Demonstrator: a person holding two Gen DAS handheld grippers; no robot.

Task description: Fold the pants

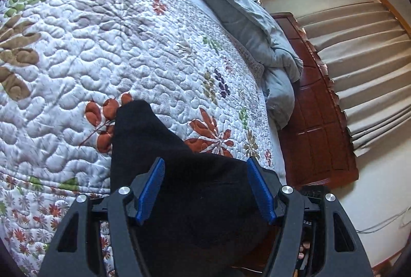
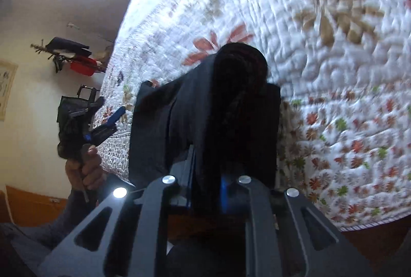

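Right wrist view: right tool is clenched on the black pants, bunched over the floral quilt. Left tool gapes wide, pants draped between its pads.

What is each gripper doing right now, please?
Left gripper: open, black pants lying between its fingers.
Right gripper: shut on the black pants.
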